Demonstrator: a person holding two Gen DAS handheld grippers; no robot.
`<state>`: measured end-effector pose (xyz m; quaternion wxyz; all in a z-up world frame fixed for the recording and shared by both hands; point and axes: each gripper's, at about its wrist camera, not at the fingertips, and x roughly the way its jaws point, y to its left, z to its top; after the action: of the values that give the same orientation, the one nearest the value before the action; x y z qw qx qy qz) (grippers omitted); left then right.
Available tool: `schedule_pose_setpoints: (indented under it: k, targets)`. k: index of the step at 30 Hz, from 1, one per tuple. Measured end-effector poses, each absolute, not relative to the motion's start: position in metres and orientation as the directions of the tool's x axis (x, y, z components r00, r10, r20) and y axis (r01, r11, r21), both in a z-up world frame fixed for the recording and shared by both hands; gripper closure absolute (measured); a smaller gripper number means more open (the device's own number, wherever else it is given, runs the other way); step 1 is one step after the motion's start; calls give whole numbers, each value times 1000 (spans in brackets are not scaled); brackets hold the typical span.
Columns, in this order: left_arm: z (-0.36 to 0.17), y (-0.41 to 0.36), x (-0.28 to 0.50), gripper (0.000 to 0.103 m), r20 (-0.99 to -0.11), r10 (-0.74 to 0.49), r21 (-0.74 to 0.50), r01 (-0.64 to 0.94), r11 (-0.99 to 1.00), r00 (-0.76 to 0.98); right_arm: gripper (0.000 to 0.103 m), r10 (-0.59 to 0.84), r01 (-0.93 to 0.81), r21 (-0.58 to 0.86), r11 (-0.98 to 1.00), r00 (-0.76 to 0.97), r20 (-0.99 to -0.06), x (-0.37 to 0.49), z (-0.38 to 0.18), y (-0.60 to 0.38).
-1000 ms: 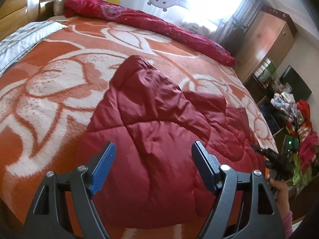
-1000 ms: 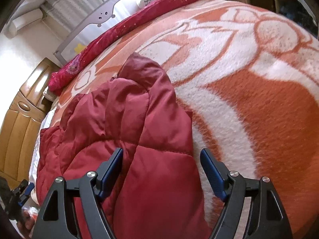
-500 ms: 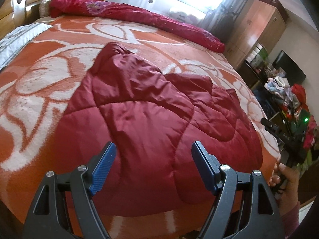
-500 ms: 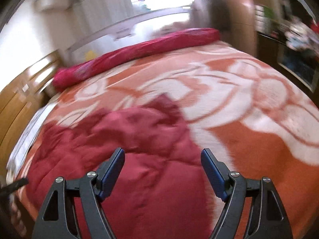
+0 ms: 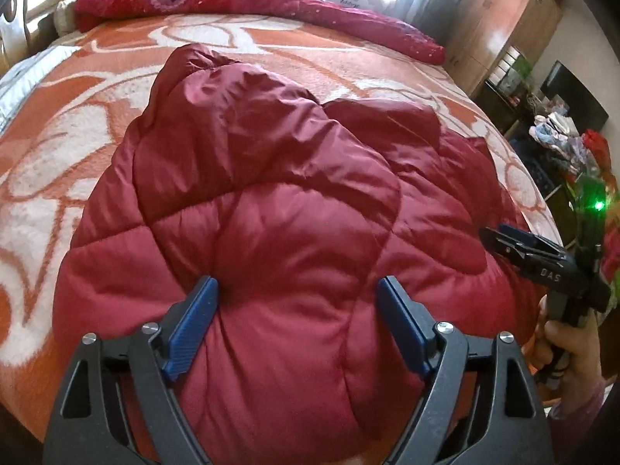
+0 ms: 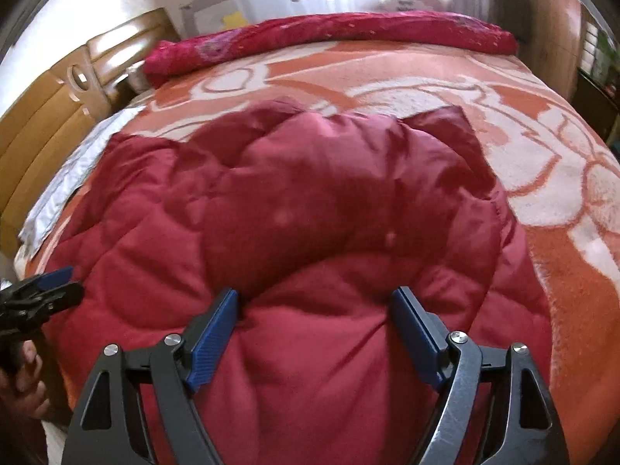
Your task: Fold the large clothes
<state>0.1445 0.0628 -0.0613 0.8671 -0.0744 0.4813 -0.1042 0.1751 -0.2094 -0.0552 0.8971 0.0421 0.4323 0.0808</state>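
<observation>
Left claw and right claw are both spread wide, released, pressing their tips into the near edge of the puffy red quilted jacket lying on the orange floral bed blanket.

Bed w/ orange-white blanket; on it lies dark red quilted jacket, and rolled pink-red quilt at far edge.

It was a home bedroom: a wide bed under an orange-and-white blanket, a wooden headboard, a wooden wardrobe, and piled clothes beside it.
</observation>
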Motion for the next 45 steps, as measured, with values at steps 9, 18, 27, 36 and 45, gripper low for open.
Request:
schedule_pose_setpoints:
  k: [9,18,27,36,45]
  targets:
    - [-72,57,183,18,-842,-244,-228,93,969,480,22,169,-42,180,983,595,-786,204,-68,-228]
    - [-78,56,192,17,-848,-233,-220,84,972,475,22,164,5,209,978,604,-780,215,-75,-238]
    - [-74,52,192,17,-857,-204,-196,68,978,473,22,174,0,220,975,611,-773,214,-74,-241]
    - [-47,43,146,17,-849,-113,-98,56,994,516,22,182,-3,227,974,610,-771,216,-74,-243]
    - [-42,40,130,17,-860,-25,-7,37,999,509,22,171,8,233,972,656,-735,194,-58,-243]
